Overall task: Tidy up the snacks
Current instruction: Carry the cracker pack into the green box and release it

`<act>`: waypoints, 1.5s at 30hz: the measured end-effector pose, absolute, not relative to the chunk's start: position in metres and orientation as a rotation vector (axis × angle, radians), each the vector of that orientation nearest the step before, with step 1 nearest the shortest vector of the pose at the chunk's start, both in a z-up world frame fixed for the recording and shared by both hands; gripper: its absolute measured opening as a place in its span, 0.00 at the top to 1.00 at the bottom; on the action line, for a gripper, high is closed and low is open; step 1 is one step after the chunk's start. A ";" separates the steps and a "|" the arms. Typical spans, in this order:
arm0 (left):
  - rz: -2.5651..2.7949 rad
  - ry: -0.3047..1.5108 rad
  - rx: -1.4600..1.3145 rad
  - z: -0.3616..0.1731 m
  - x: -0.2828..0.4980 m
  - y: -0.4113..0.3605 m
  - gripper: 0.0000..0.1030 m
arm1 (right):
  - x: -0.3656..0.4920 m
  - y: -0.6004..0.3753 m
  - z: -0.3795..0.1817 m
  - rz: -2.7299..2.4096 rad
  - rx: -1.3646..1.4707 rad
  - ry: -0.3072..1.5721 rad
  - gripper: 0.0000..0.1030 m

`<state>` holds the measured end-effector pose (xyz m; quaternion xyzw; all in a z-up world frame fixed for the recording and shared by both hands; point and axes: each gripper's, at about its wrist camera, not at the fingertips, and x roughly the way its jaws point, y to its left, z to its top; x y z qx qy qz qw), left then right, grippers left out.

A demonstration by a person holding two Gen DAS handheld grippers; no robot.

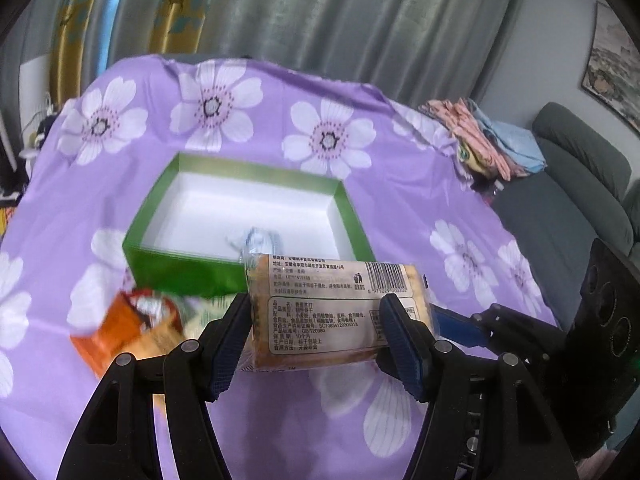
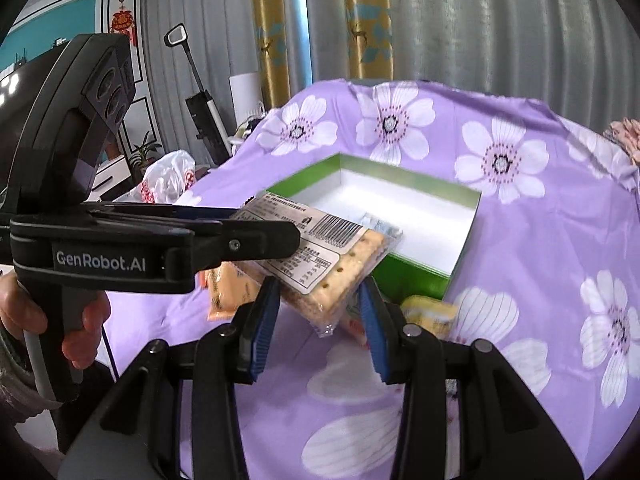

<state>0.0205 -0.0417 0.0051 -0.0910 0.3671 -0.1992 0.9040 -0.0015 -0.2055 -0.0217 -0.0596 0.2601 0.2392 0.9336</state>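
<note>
My left gripper (image 1: 314,312) is shut on a clear cracker pack (image 1: 332,312) with a white label and barcode, held above the table in front of the green box (image 1: 168,256). The box has a white inside and holds one small silvery wrapped snack (image 1: 256,240). In the right wrist view the left gripper (image 2: 276,236) holds the cracker pack (image 2: 320,264) out over the near corner of the green box (image 2: 420,276). My right gripper (image 2: 320,312) is open, its fingers on either side of the pack's lower end, not gripping it.
An orange snack bag (image 1: 128,328) lies on the purple flowered cloth (image 1: 280,128) left of my left gripper; it also shows in the right wrist view (image 2: 224,292). A yellow packet (image 2: 430,310) lies by the box. Folded cloths (image 1: 492,140) sit at the table's far right.
</note>
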 end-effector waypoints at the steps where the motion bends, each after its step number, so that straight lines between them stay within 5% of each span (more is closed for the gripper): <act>1: -0.409 0.751 -0.185 0.008 0.026 -0.042 0.36 | 0.003 -0.206 -0.019 0.487 -0.124 0.522 0.60; 22: -0.343 0.806 -0.200 -0.021 0.148 -0.045 0.36 | 0.132 -0.207 -0.029 0.467 -0.102 0.593 0.59; 32: -0.303 0.847 -0.153 -0.036 0.160 -0.053 0.36 | 0.156 -0.202 -0.054 0.409 -0.103 0.698 0.51; 36: -0.272 0.805 -0.112 -0.027 0.147 -0.052 0.20 | 0.148 -0.204 -0.048 0.398 -0.093 0.671 0.44; 45: -0.157 0.747 -0.044 0.000 0.117 -0.047 0.16 | 0.107 -0.209 -0.023 0.397 -0.100 0.593 0.30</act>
